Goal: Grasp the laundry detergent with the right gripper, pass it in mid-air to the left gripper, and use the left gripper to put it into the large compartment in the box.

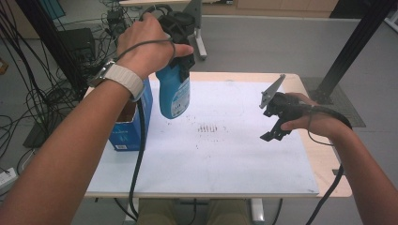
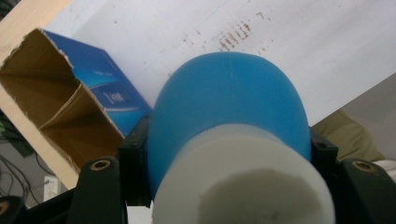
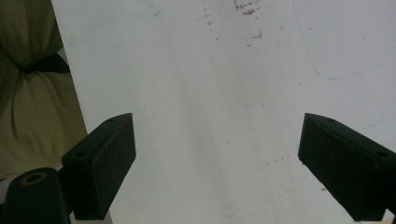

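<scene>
Held aloft, one blue bottle with a white cap hangs pinched in the left gripper above the white sheet; its label print is too small to read. Just beside it stands one blue carton, top torn open, its inside bare cardboard; lettering there is illegible. Over the sheet's right side the right gripper hovers, jaws spread wide, clasping nothing.
</scene>
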The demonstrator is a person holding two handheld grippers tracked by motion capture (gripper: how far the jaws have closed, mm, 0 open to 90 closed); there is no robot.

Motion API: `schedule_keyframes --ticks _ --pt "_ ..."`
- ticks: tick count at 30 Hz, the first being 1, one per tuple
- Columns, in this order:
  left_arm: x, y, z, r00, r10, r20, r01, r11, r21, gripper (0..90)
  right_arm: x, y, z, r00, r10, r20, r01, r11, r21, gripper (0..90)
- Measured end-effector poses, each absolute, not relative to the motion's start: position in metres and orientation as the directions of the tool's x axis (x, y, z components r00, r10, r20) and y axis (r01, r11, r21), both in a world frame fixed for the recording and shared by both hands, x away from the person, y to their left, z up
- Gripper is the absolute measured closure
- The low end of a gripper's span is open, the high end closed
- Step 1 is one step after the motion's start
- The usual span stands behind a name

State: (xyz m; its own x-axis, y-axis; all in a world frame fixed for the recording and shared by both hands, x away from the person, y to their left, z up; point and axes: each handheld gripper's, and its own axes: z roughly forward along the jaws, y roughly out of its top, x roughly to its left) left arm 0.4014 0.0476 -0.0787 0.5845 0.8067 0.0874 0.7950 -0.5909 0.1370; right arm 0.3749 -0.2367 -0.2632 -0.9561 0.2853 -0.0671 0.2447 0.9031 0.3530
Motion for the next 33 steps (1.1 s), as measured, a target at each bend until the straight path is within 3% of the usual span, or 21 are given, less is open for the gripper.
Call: schedule_keyframes --ticks 23,33 --pt "0.42 0.087 -0.065 0.332 0.941 0.059 0.93 -0.337 0.149 37.4 0.38 -0.244 -0.265 -0.954 0.288 -0.087 0.24 0.903 0.356 11.5" --pt "0.426 0.107 -0.062 0.273 0.96 0.065 0.95 -0.28 0.138 37.4 0.38 -0.246 -0.268 -0.952 0.295 -0.084 0.248 0.902 0.353 11.5"
